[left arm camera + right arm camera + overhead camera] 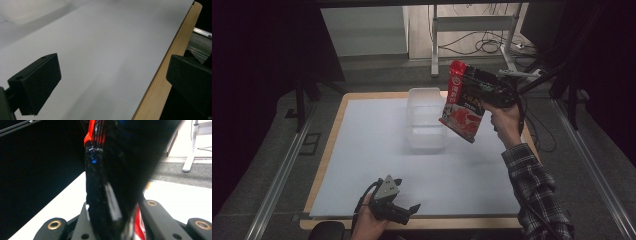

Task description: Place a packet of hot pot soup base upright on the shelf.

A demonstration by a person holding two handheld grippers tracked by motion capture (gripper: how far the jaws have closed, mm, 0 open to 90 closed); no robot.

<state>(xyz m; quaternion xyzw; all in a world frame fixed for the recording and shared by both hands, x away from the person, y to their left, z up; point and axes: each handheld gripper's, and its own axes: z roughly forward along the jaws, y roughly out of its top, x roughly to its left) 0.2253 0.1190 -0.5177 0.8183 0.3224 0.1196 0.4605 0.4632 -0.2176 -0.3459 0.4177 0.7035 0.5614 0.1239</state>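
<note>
Hanging in the air, the packet point(462, 101) was tilted, its lower corner over the bin point(427, 119) at the table's point(362, 150) far middle, roughly twelve o'clock from the person. The step looked like carrying the packet to the bin for dropping in. Next, the packet would likely need bringing a little toward nine o'clock, squarely above the opening, lowering, and only then letting go; released askew, it might catch the rim. The right gripper point(482, 92) was clamped on the packet's upper edge, jaws nearly together with the packet point(107, 182) pinched between them. The left gripper point(409, 207) lay at the near edge, about seven o'clock, jaws spread wide and holding nothing above the bare mat point(105, 50).
</note>
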